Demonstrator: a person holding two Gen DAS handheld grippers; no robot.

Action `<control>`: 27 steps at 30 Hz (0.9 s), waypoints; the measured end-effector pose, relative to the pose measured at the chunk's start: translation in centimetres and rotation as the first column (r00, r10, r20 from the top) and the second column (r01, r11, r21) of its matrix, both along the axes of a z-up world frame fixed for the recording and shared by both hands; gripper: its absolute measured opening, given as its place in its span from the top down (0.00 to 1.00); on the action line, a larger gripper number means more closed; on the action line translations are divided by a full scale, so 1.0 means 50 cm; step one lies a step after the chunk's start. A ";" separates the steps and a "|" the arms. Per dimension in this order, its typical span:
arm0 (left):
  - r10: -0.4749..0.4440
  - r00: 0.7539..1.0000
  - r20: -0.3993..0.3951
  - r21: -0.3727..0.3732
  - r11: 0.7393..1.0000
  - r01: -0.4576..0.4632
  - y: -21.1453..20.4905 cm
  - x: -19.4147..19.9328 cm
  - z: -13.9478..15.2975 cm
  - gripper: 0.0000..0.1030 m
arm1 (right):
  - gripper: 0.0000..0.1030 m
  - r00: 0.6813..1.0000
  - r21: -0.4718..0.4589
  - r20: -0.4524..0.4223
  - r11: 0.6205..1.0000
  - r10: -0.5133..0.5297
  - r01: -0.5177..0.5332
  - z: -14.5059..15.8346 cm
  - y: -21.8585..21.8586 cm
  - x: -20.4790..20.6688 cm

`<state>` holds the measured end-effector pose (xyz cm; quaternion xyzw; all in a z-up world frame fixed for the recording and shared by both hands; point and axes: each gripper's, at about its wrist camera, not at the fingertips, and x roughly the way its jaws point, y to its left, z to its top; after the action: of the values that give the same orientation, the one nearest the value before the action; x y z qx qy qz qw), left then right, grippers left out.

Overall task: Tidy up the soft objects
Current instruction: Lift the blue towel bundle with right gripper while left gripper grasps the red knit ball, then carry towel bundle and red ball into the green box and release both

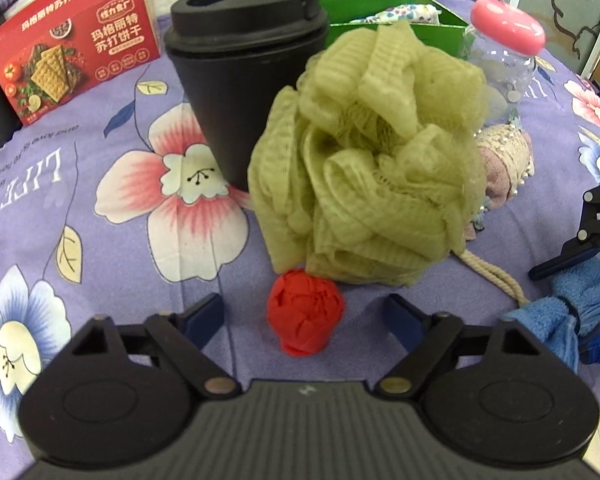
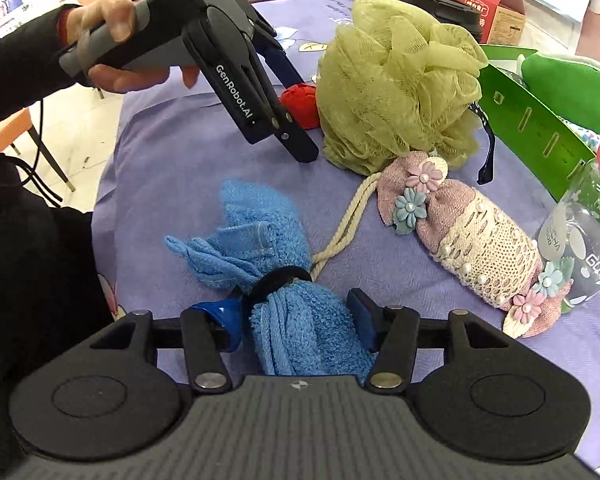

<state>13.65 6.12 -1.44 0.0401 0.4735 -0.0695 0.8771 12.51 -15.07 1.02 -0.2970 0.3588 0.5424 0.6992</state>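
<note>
A small red fabric ball (image 1: 305,312) lies on the purple flowered cloth between the open fingers of my left gripper (image 1: 305,312). It also shows in the right wrist view (image 2: 300,105). Behind it sits a green mesh bath pouf (image 1: 372,160) (image 2: 396,84) with a rope loop (image 2: 340,228). My right gripper (image 2: 296,316) has its fingers on both sides of a rolled blue towel (image 2: 284,280) tied with a black band. A pink lace sachet (image 2: 476,240) lies to the right. The left gripper (image 2: 292,100) shows from the side.
A black lidded cup (image 1: 244,72) stands behind the pouf. A red cracker box (image 1: 72,44) is at the back left. A green box (image 2: 540,120) holding soft items and a clear bottle with a pink cap (image 1: 504,52) stand at the right.
</note>
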 end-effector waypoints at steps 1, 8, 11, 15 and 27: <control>-0.005 1.000 0.000 -0.008 1.000 0.005 0.000 -0.001 0.003 0.32 | 0.62 1.000 -0.008 -0.005 1.000 -0.008 0.008 0.002 0.003 -0.001; 0.015 1.000 0.004 -0.070 0.997 -0.015 0.007 -0.039 0.032 0.69 | 0.86 0.988 -0.014 0.002 0.988 -0.154 0.154 0.026 0.016 -0.050; 0.024 1.000 0.019 -0.087 0.996 -0.023 0.019 -0.085 0.046 0.69 | 0.86 0.974 0.009 -0.041 0.974 -0.225 0.225 0.038 0.002 -0.069; 0.047 0.998 0.031 -0.129 0.991 -0.043 0.043 -0.132 0.078 0.69 | 0.86 0.949 0.082 -0.107 0.949 -0.295 0.304 0.074 -0.028 -0.081; 0.048 0.974 0.221 -0.157 0.987 -0.013 0.076 0.004 0.288 0.69 | 0.85 0.877 0.363 -0.049 0.810 -0.478 0.461 0.266 -0.059 0.071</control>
<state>13.83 9.90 12.94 -0.0279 0.3654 -0.0878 0.9263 16.03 -18.04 14.30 -0.0768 0.2986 0.4030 0.8617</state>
